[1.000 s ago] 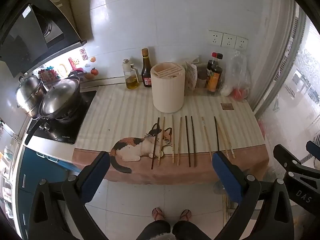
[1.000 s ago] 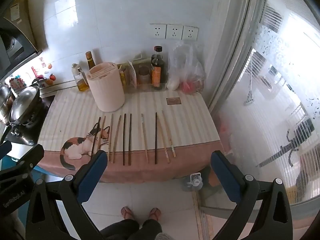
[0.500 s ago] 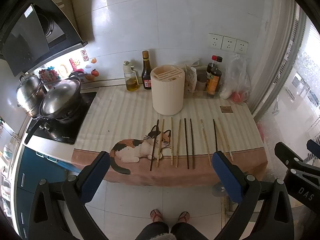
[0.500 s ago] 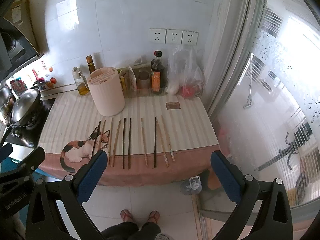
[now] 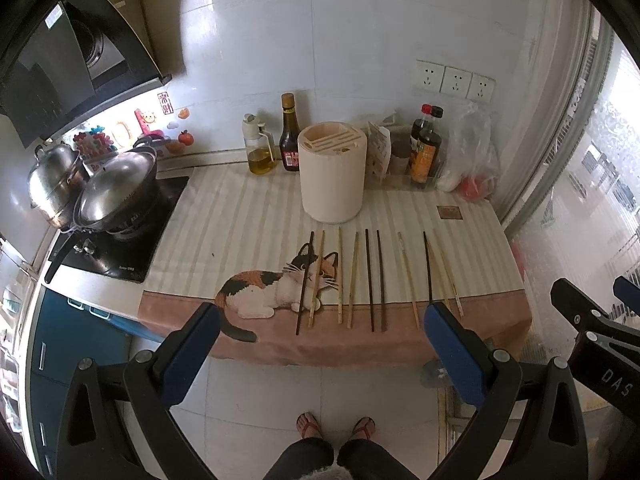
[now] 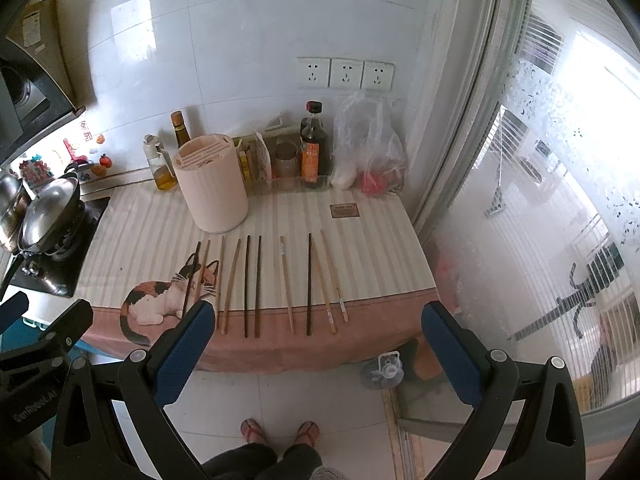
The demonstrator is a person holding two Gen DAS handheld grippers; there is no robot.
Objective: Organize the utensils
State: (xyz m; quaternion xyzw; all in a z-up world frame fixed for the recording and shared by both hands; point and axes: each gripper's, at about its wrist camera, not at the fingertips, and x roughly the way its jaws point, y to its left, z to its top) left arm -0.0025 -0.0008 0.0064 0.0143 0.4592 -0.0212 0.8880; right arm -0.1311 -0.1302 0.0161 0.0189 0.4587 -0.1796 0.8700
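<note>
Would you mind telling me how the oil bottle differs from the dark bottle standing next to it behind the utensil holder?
The oil bottle is clear, shorter, white-capped, holding yellow oil. The dark bottle is taller and near-black, with a brown cap and red label. Both stand upright by the wall, left of the utensil holder.

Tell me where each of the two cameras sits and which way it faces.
Left wrist: on the left gripper, held back from the counter, facing the chopsticks and holder; the person's feet and the right gripper's edge show.
Right wrist: on the right gripper, same direction, set further toward the window; feet and the left gripper's edge show.
Shared: chopsticks, holder, cat cloth, wall sockets.
</note>
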